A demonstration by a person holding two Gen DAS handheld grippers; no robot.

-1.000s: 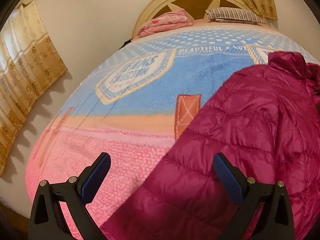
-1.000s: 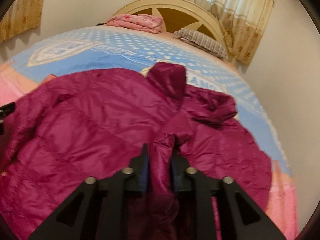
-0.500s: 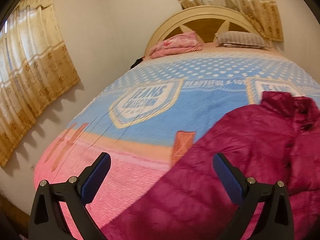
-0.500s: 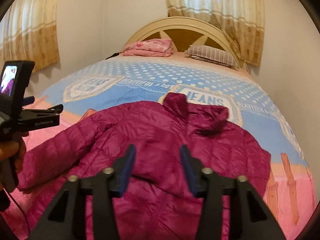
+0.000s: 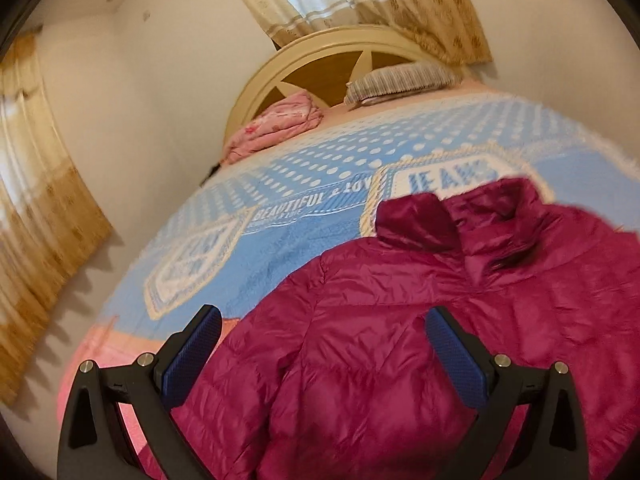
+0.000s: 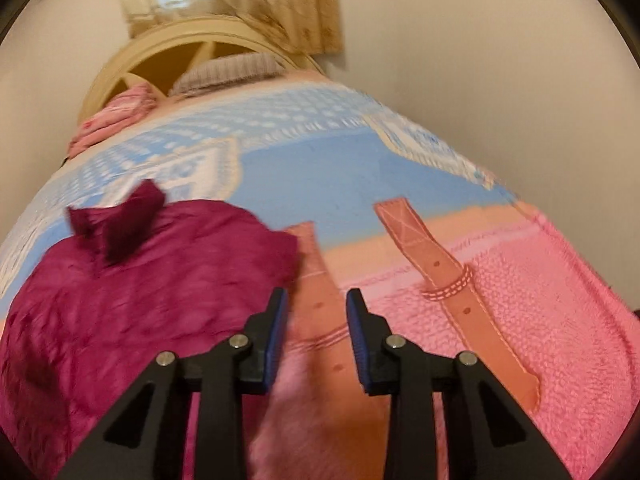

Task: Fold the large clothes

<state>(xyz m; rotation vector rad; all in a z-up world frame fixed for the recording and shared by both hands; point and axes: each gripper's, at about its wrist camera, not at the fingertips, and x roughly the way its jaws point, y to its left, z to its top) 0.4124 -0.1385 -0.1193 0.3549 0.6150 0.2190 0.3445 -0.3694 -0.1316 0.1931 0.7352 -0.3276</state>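
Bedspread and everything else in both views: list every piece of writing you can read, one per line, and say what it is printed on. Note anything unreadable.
"JEANS": white badge on the bedspread, just above the jacket collar, left wrist view.
"BEAUTIFUL & LOV": blue band on the bedspread; the rest is hidden.
Small line beneath that band: too small to read.
Left badge: blurred, unreadable.
Right wrist view: badges too blurred to read.

You have 1 magenta quilted puffer jacket (image 5: pixel 420 340) spread flat on the bed, filling the lower right of the left wrist view and the lower left of the right wrist view. Its stand-up collar (image 5: pixel 416 220) rises at the far end, partly folded. Your fabric looks glossy and wrinkled.
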